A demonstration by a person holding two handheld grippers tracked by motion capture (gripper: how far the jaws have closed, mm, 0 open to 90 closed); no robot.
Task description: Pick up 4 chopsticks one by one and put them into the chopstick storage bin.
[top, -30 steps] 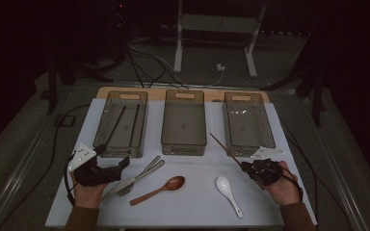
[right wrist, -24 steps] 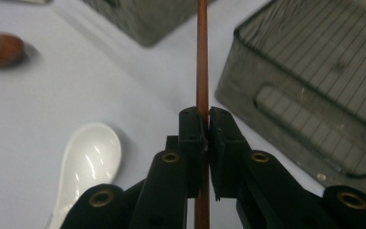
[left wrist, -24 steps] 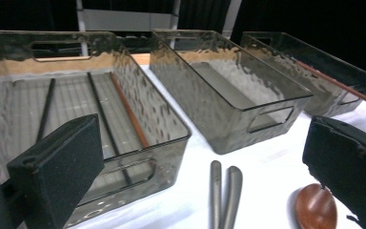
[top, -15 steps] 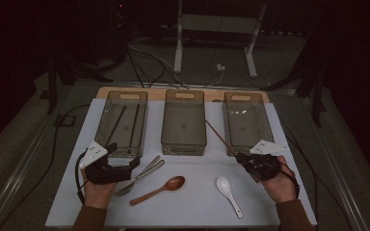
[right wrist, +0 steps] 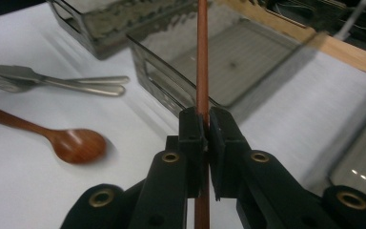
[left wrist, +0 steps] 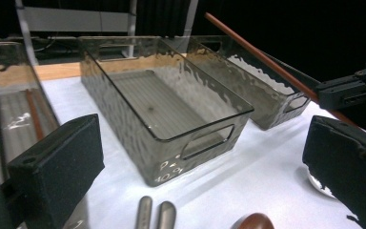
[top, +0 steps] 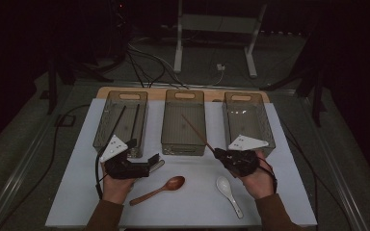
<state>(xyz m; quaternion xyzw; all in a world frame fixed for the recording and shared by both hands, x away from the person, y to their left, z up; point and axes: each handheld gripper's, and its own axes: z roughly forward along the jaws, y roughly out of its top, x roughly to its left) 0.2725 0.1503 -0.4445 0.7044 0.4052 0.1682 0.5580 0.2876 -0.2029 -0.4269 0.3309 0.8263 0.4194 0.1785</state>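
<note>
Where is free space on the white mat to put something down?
The mat is bare right of the white spoon, and at the near left corner. It is crowded between the wooden spoon, the left gripper and the metal cutlery.

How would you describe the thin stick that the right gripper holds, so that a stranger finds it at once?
Start at the three clear bins in a row on the white table. In front of the right one, the right gripper is shut on a thin reddish-brown chopstick that slants up over the middle bin. Unlike the wooden spoon and white spoon, it is off the table.
</note>
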